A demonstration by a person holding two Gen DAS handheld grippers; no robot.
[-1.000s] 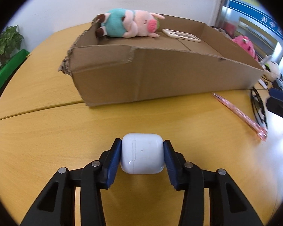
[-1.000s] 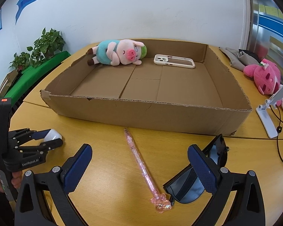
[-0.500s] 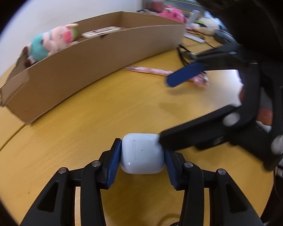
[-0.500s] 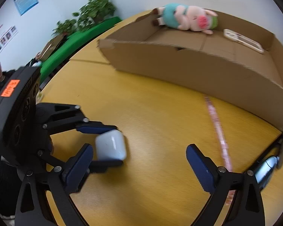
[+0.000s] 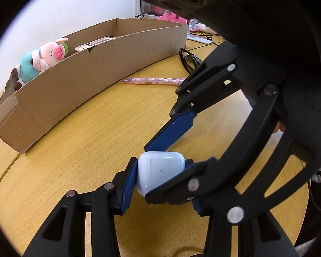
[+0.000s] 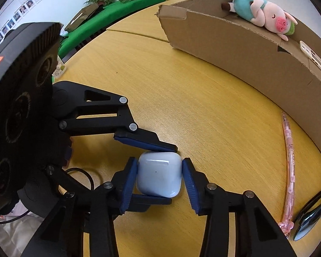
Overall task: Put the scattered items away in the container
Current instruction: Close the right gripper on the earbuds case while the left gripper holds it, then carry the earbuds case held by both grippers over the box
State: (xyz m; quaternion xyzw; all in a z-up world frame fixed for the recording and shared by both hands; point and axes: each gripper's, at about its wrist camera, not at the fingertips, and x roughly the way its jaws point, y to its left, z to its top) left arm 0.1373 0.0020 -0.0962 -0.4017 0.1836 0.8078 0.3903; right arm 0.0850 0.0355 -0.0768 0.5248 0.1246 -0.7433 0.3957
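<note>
— Being gripped by which jaws is the earbud case [image 6: 158,180]?

— By both. The rounded, glossy white shell is clamped between the ribbed blue pads of the left gripper [image 5: 160,177]. The right gripper [image 6: 160,171] is set across it at a right angle. Its jaws have just been closing, with the shell between them. Its pads [image 6: 128,182] are now seen pressed against the two free sides.

— Where is the case placed?

— It is held over the open middle of the tabletop [image 5: 85,150], a yellow wood-grain laminate, well apart from the container. Whether it rests on the surface cannot be told.

— How is the container made?

— A shallow, wide cardboard box [image 5: 96,68] is seen toward the far edge of the tabletop. It is made of plain brown corrugated board, torn and ragged at one front corner. A soft plush pig [image 5: 42,60], pink with a teal body, is laid inside near that corner. A flat, pale phone case [image 5: 94,42] with rounded corners is laid beside it.

— What is left outside the box?

— A slim, translucent pink pen [image 5: 154,81] with a moulded ornament at one end is laid on the tabletop, near the box's front wall. Black-framed sunglasses [image 6: 312,212] with dark, shiny lenses are found just beside that ornament.
</note>
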